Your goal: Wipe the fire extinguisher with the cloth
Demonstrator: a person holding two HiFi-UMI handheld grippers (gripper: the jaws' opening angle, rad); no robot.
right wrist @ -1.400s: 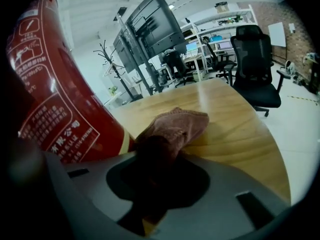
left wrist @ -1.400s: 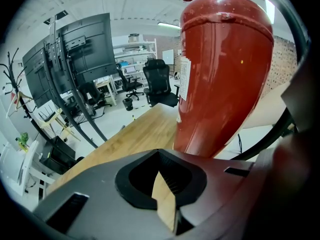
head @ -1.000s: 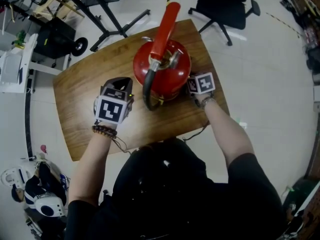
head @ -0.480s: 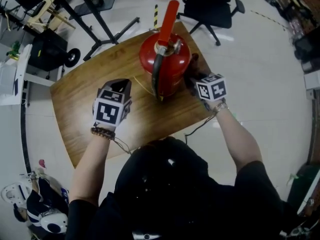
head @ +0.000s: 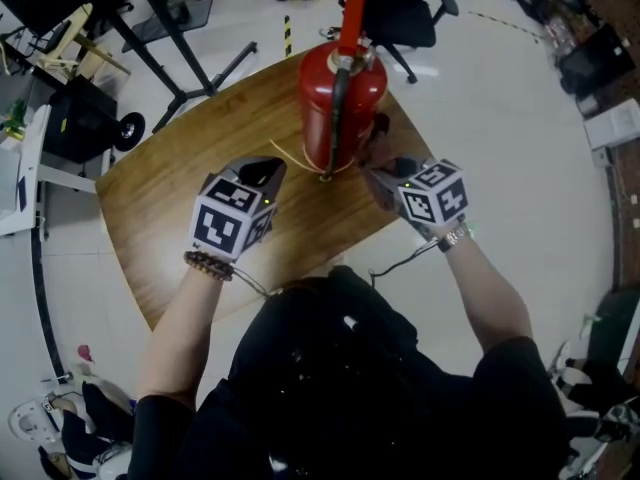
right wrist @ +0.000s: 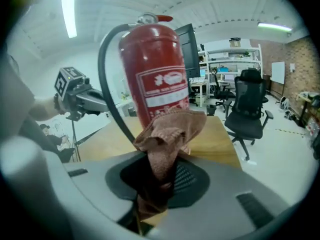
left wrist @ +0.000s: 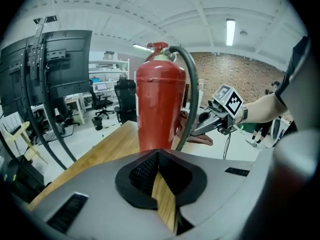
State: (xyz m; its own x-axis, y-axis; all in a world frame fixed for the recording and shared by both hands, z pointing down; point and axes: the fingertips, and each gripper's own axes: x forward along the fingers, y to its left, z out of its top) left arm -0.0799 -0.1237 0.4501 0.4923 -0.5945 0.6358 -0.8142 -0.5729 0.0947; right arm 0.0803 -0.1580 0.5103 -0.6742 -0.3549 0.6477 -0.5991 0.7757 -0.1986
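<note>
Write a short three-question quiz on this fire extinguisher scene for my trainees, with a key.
1. True or false: the fire extinguisher lies on its side on the table.
2. Fill in: the left gripper has its jaws ____.
3. The cloth is held by: A the left gripper, B the right gripper, C neither.
Key: 1 false, it stands upright. 2 shut, with nothing between them. 3 B; its jaws have just been opening slightly, with the cloth between them.
</note>
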